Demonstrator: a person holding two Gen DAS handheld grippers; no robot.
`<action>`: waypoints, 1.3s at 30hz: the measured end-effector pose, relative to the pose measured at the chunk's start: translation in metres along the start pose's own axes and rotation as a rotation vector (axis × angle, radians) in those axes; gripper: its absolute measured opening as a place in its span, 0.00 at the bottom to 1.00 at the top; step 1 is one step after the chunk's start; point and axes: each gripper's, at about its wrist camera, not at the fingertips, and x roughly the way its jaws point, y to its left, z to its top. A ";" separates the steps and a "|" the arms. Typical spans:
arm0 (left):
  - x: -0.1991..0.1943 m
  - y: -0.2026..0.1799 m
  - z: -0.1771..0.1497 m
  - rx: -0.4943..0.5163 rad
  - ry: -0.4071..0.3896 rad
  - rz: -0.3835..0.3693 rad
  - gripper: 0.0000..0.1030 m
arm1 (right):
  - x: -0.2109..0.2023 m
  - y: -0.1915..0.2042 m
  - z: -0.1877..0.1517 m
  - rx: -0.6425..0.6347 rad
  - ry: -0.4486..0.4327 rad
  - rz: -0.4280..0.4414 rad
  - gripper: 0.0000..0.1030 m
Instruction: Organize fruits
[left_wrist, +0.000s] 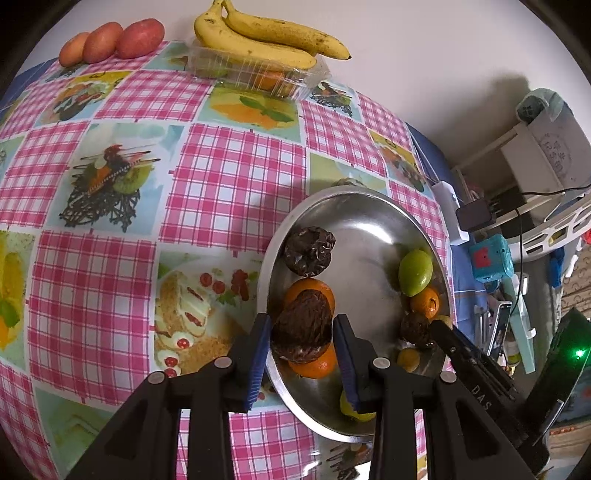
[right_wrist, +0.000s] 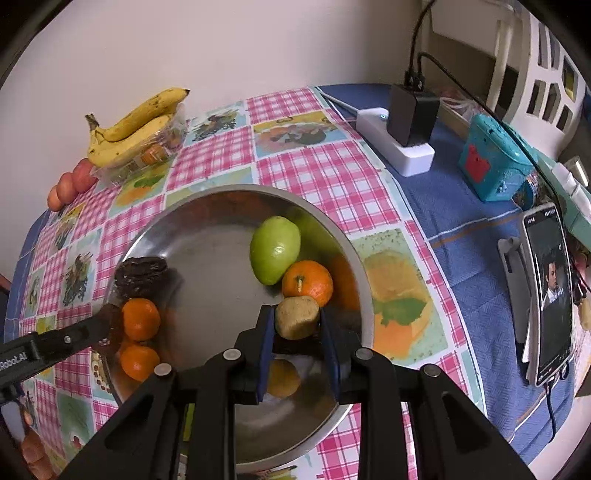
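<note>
The left gripper brackets a dark wrinkled fruit atop the oranges at the bowl's near left rim, its pads slackening rather than clamping, likely to leave it there. The right gripper clenches a tan fruit over the bowl's near right side, beside an orange and the green fruit. Bananas sit beyond the bowl, by the wall.
</note>
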 end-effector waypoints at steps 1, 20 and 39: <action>0.000 0.000 0.000 -0.005 0.003 -0.001 0.45 | 0.000 0.002 -0.001 -0.004 0.006 0.004 0.26; -0.031 0.036 -0.023 -0.048 -0.064 0.194 0.81 | 0.007 0.012 -0.026 -0.012 0.065 0.031 0.26; -0.078 0.061 -0.069 0.082 -0.174 0.542 1.00 | -0.027 0.035 -0.059 -0.011 0.022 0.066 0.80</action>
